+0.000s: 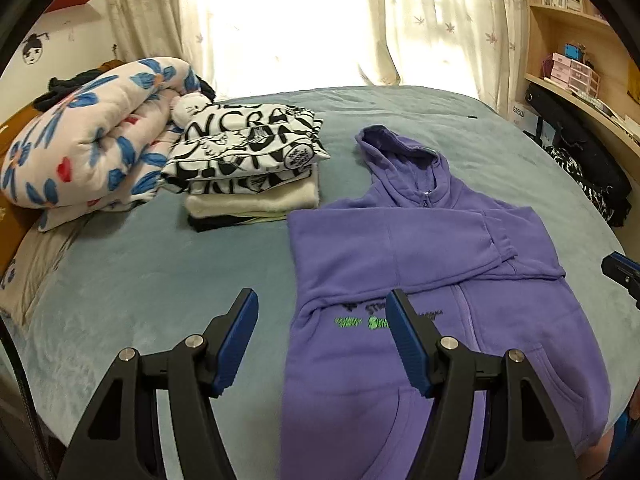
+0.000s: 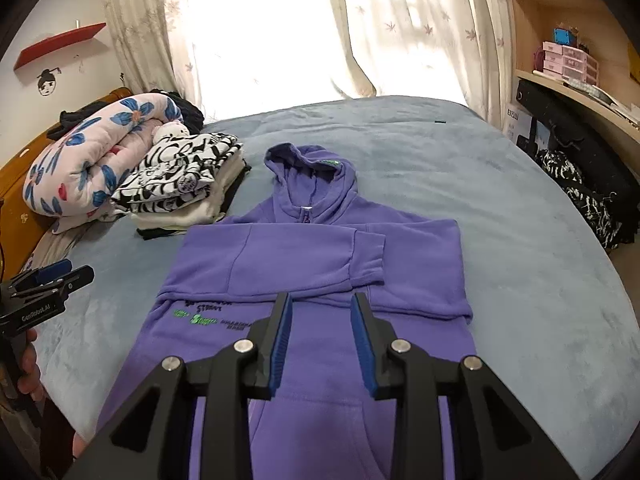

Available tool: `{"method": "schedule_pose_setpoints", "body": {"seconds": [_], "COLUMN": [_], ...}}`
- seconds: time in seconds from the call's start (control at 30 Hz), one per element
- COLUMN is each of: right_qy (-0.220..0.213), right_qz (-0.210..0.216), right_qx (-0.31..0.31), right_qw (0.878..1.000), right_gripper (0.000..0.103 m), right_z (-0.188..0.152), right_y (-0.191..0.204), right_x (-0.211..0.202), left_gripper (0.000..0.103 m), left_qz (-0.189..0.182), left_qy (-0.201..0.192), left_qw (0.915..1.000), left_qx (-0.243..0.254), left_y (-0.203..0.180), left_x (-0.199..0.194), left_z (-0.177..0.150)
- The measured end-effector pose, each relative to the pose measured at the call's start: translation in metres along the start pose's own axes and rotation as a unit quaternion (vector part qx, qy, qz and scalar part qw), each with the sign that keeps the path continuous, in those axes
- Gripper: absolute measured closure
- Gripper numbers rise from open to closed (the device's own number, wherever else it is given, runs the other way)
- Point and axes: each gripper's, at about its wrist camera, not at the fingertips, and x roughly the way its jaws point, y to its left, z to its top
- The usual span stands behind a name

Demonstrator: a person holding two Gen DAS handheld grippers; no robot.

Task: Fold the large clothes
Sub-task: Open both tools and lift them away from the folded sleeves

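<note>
Hoodie [image 2: 320,264]: flat on the bed [image 2: 500,240], sleeves folded across
Left fingers [image 1: 320,344]: spread, empty
Right fingers [image 2: 320,340]: parted, empty

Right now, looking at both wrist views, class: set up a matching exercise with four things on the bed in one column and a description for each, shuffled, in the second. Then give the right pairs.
Column one:
1. hoodie
2. rolled quilt
3. top garment of the folded stack
4. bed cover

Column two:
A. black and white lettering print
B. grey-blue, plain
C. purple, sleeves folded across the chest
D. white with blue flowers

Pairs: 1-C, 2-D, 3-A, 4-B
</note>
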Motion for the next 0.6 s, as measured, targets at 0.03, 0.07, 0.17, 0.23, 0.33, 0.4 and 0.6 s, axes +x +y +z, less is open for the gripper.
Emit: {"method": "schedule_pose_setpoints", "body": {"seconds": [0.03, 0.07, 0.17, 0.23, 0.33, 0.4, 0.6], "right_qy": [-0.001, -0.002, -0.003, 0.0, 0.006, 0.011, 0.026], "right_qz": [0.0, -0.001, -0.004, -0.004, -0.008, -0.013, -0.022], "right_qx": [-0.002, -0.005, -0.008, -0.007, -0.006, -0.007, 0.007], "right_qw": [1.0, 1.0, 1.0, 1.0, 1.0, 1.0, 0.999], "right_gripper": [0.073, 0.072, 0.072, 0.072, 0.072, 0.072, 0.072], "right_z": [-0.003, -0.007, -0.021, -0.03, -0.045, -0.056, -0.091], "right_y": [0.0, 0.0, 0.0, -0.001, -0.005, -0.008, -0.022], "right_x": [-0.005, -0.01, -0.024, -0.029, -0.035, -0.038, -0.042], "left_gripper": [0.038, 0.038, 0.038, 0.038, 0.038, 0.038, 0.038], "left_qz": [0.001, 0.002, 0.003, 0.006, 0.008, 0.008, 0.005], "left_qy": [0.0, 0.001, 0.005, 0.007, 0.014, 0.021, 0.05], "left_qw": [1.0, 1.0, 1.0, 1.0, 0.9999, 0.9997, 0.9985], "left_qx": [0.0, 0.0, 0.0, 0.0, -0.004, -0.008, -0.024], "left_y": [0.001, 0.003, 0.008, 0.011, 0.018, 0.022, 0.033], "left_x": [-0.006, -0.011, -0.023, -0.031, -0.037, -0.039, -0.033], "left_z": [-0.004, -0.009, -0.025, -0.038, -0.056, -0.069, -0.107]}}
